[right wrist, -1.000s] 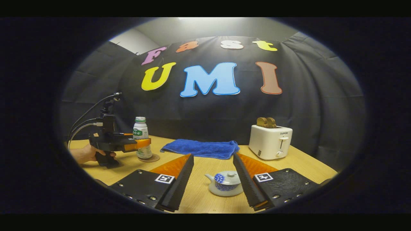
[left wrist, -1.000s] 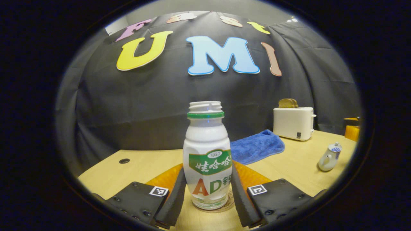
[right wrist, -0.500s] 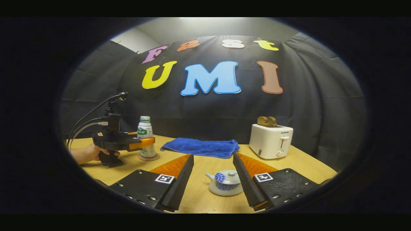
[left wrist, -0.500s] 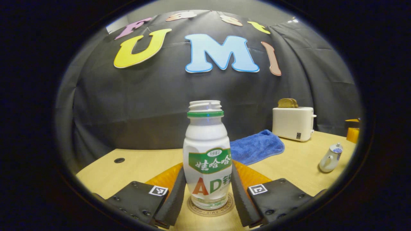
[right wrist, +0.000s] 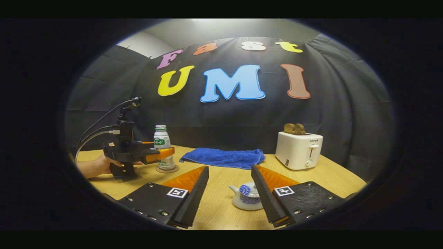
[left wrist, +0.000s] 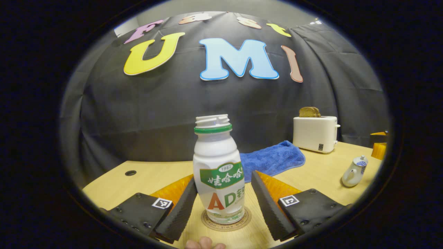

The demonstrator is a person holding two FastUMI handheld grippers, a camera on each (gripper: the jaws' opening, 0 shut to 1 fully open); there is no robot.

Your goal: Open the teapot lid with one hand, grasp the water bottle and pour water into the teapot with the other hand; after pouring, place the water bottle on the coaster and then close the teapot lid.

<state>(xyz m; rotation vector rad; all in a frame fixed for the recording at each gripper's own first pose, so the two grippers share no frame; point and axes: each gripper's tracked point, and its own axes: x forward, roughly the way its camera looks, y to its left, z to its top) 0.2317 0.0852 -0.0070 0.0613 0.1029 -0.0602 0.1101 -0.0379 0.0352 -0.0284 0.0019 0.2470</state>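
Observation:
The white water bottle (left wrist: 218, 173), uncapped with a green neck ring, stands upright on the round coaster (left wrist: 226, 221). My left gripper (left wrist: 223, 178) is open around it. Its left finger sits close against the bottle's side and its right finger stands apart. The small white teapot (left wrist: 354, 171) with blue pattern sits far right, lid on. In the right gripper view the teapot (right wrist: 250, 197) is just ahead, partly behind my right finger. My right gripper (right wrist: 230, 169) is open and holds nothing. The left gripper (right wrist: 152, 155), held by a hand, flanks the bottle (right wrist: 162, 147) on the coaster (right wrist: 167, 169).
A blue towel (right wrist: 225, 157) lies at the back of the wooden table (right wrist: 221, 207). A white toaster (right wrist: 299, 150) holding bread stands at the back right. A cable hole (left wrist: 130, 173) marks the table's left. Fingertips of a hand (left wrist: 204, 243) show at the bottom edge.
The left gripper's fingers have spread off the bottle, which now rests on the coaster. The right gripper shifted left, so the teapot sits nearer its right finger.

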